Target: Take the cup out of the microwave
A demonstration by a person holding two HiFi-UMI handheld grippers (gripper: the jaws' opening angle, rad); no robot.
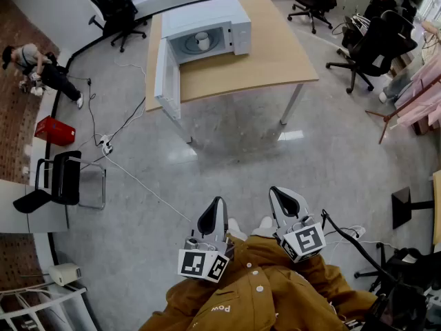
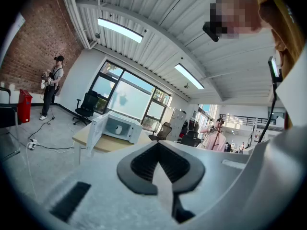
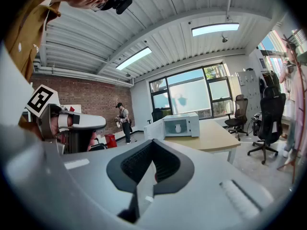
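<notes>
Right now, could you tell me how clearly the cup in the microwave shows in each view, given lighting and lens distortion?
Head view: evenly lit, small white cup sharp inside the white open-doored microwave; the wide lens bows the light wooden table; pale glare on the grey floor. Left gripper view: cup tiny, corners vignetted black. Right gripper view: cup distinct; ceiling light strip blown out.

Grey floor (image 1: 227,150), brick wall (image 3: 91,104), big windows (image 3: 192,92), strip lights (image 3: 134,58) overhead, wood table (image 1: 275,54) w/ blk office chairs (image 1: 372,47) nearby.
</notes>
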